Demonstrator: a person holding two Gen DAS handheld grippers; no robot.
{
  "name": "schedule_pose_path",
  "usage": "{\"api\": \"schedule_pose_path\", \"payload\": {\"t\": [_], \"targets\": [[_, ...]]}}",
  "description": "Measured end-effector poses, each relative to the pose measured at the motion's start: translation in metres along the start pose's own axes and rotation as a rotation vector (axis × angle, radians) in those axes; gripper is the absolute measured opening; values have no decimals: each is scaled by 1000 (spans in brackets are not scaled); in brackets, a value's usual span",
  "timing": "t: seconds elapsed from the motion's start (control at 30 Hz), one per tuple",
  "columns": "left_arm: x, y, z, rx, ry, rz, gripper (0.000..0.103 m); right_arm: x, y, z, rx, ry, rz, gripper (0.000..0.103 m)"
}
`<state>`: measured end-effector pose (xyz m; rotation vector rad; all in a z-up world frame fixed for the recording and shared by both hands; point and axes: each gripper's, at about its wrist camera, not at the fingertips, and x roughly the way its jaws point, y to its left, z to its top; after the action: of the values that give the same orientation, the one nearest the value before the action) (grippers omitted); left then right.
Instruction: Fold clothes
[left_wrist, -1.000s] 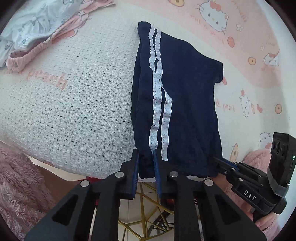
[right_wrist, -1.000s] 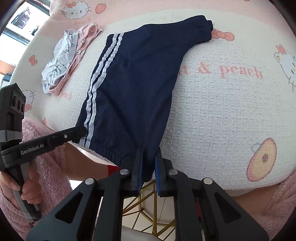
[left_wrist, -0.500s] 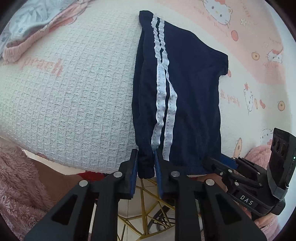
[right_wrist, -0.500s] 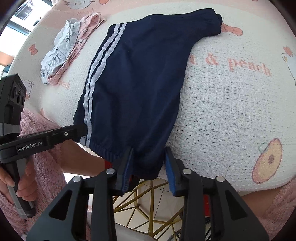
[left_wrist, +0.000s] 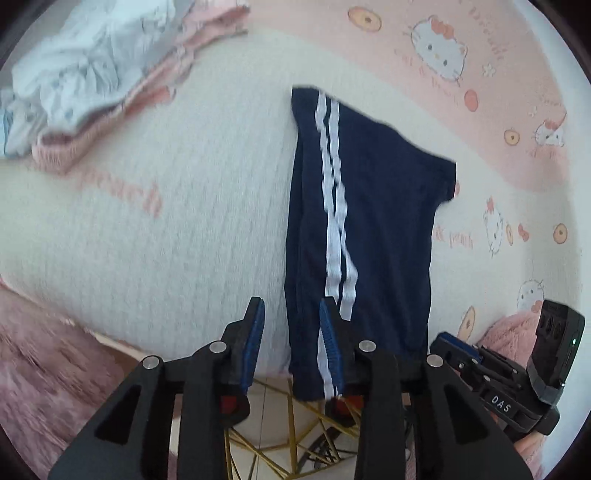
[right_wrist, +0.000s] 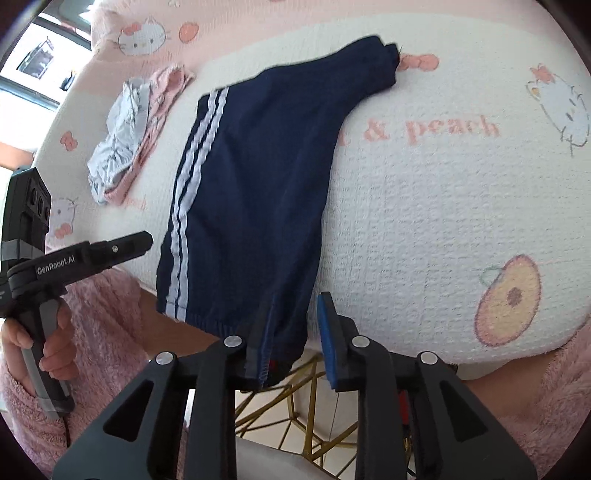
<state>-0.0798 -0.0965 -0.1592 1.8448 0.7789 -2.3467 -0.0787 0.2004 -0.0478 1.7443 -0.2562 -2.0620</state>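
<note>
Left wrist view: left gripper (left_wrist: 291, 317) fingers opening, navy shorts (left_wrist: 365, 229) hem between, unpinched. Right gripper (right_wrist: 295, 314) fingers opening, hem between, released.

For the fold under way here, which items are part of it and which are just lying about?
In the job:
- navy trousers with two white side stripes
- left gripper, opening
- right gripper, opening

Lying about:
- crumpled pale blue and pink clothes
- cream and pink cartoon-cat blanket

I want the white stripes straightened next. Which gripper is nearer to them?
Left. The left gripper is opening at the hem beside the white stripes; the right gripper, also opening, is at the hem's plain end.
</note>
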Motion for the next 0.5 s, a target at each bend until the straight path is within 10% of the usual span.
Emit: {"api": "schedule_pose_path", "payload": {"t": [0.37,0.5], "targets": [[66,-22,135,123,-10,75,33,1,-3,116,26,-147,-146,25],[78,-20,150,131,-3,70,11,26,-13,151,12,-123,-205,25]]}}
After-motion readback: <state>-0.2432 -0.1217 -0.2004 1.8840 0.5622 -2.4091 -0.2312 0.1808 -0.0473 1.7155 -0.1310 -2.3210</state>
